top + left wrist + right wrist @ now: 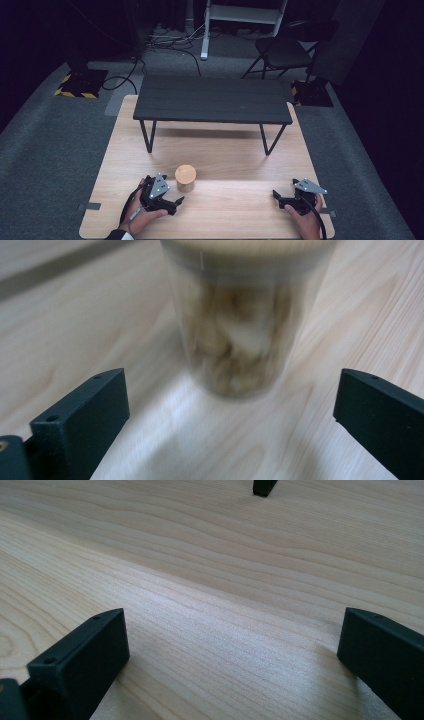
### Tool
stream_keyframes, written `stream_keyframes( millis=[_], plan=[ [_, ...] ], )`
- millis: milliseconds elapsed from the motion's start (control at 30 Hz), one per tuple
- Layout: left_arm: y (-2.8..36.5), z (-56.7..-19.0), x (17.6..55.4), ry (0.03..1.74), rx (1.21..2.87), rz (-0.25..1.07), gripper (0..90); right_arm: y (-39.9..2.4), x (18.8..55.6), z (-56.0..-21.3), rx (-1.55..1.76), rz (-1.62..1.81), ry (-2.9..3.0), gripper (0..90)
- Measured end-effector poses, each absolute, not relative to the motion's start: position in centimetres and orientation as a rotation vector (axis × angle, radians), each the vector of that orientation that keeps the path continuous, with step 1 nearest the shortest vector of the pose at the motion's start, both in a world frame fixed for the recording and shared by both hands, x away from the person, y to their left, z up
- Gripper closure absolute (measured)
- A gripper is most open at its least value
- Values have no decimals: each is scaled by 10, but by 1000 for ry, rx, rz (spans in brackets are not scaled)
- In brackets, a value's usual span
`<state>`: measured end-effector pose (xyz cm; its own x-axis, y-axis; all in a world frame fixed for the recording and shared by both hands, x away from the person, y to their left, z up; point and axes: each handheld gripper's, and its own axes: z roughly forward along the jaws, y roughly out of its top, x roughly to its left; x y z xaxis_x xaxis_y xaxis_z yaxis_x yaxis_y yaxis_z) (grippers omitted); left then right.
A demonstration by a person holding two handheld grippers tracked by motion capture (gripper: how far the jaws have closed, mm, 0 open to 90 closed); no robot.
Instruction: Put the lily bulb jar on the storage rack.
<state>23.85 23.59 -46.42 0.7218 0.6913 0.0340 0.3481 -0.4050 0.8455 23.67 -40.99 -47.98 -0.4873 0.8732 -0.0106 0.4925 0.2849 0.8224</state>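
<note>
Wooden table [225, 150], person's hands at near edge. Clear jar [185, 178] with wooden lid stands upright near the middle-front, just beside the left gripper [176, 202]. Left gripper's view: jaws wide apart, jar [245, 325] ahead between them, untouched; contents brownish, blurred, possibly nuts or dried pieces. Right gripper [276, 195] well apart, jaws spread, resting low over bare wood. Small black bench [212, 100] stands farther back.

My light wooden table [210, 150] fills the centre of the frame. On it, toward the upper part, stands a small dark bench [212, 99]. Lower centre-left stands a clear jar [185, 178] with a wooden lid.
</note>
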Motion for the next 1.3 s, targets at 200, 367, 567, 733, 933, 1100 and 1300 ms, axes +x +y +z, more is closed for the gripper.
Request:
stream_keyframes(
  millis=[200,367,567,733,933,1100,1300],
  plan=[
    [232,-441,251,751,2002,434,8,-410,237,-480,1217,1092,2100,0],
    [222,-433,257,711,2021,430,9,-410,237,-480,1215,1092,2100,0],
    [210,-426,265,713,2044,422,27,-411,237,-480,1212,1094,2104,0],
    [203,-430,265,706,2039,462,83,-411,237,-480,1209,1094,2106,0],
    [200,-436,263,690,2014,491,234,-411,237,-480,1209,1095,2107,0],
    [201,-439,263,689,2002,493,238,-411,237,-480,1208,1095,2107,0],
    [203,-439,263,709,1987,481,241,-411,237,-480,1208,1095,2107,0]
  ],
)
